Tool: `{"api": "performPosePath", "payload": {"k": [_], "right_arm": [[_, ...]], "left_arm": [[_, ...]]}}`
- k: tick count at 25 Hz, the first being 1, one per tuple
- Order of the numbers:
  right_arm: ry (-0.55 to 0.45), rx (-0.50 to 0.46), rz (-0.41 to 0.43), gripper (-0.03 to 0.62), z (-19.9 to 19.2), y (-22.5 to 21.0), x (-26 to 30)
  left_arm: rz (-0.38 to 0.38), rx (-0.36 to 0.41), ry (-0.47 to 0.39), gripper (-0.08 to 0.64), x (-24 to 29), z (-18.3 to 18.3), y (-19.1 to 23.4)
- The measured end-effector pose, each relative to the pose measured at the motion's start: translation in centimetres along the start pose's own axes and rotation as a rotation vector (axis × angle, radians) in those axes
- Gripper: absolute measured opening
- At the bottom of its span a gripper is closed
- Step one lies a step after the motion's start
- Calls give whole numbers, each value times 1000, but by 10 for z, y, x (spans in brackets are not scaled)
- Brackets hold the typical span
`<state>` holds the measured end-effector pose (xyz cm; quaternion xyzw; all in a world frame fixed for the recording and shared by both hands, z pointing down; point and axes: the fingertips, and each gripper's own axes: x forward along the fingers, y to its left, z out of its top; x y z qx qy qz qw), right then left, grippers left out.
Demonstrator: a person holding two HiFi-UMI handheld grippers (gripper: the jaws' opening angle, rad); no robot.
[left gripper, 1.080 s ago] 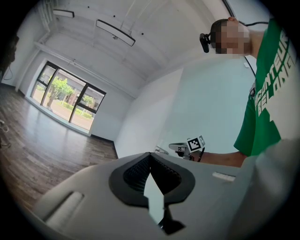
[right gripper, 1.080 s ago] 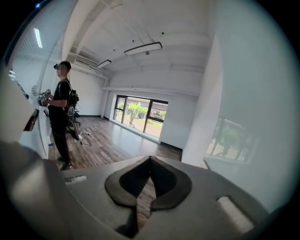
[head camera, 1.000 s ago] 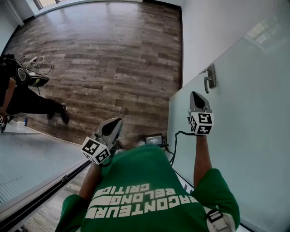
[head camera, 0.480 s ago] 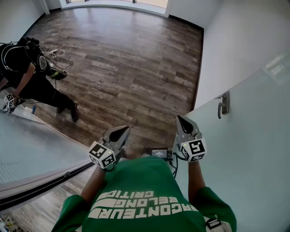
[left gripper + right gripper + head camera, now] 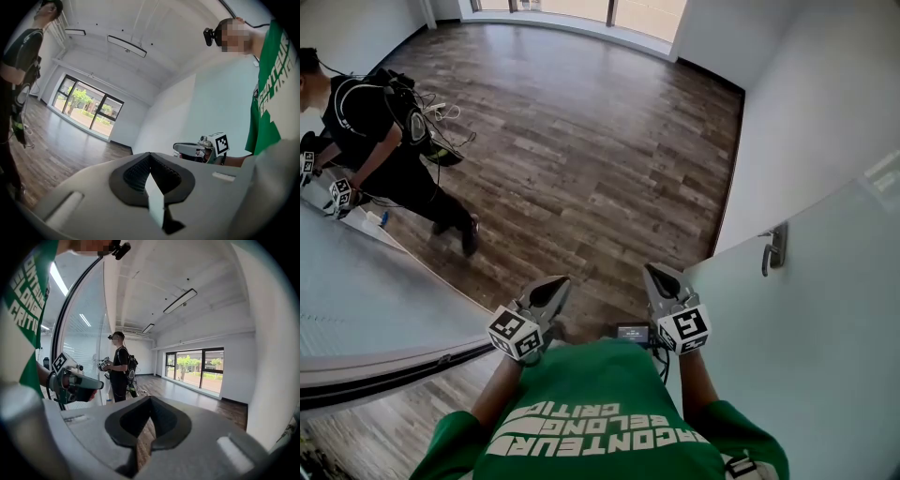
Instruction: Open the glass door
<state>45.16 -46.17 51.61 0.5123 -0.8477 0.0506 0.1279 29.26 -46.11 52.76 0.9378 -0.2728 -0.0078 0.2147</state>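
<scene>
The frosted glass door (image 5: 825, 366) stands at the right of the head view, its metal handle (image 5: 775, 249) on the edge near the white wall. My right gripper (image 5: 658, 278) hangs in front of my chest, left of the door's edge and well apart from the handle, shut on nothing. My left gripper (image 5: 550, 287) is beside it, also shut and empty. In the left gripper view the jaws (image 5: 151, 158) meet over the room, with the right gripper (image 5: 193, 149) off to the side. The right gripper view shows shut jaws (image 5: 149, 401) pointing into the room.
A wood floor (image 5: 581, 150) lies beyond the doorway. Another person (image 5: 384, 131) with grippers and cables stands at the far left, behind a frosted glass panel (image 5: 366, 300). A small black box (image 5: 632, 331) with a cable lies at my feet. Windows (image 5: 194, 366) line the far wall.
My right gripper has drawn back from beside the door handle to in front of my chest. The handle now sits farther right in view. The left gripper has shifted slightly.
</scene>
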Motion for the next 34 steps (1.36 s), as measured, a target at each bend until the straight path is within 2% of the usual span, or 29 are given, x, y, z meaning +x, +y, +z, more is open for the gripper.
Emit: {"api": "performPosePath", "payload": {"k": [7,34], "right_arm": [[11,-10,27,-6,-2,3,4],[28,-23,2,-7,-8,-9,0]], "left_arm": [[5,-6,0,17,-2,0,0],[-1,-6,1,17,3,-3,-2]]}}
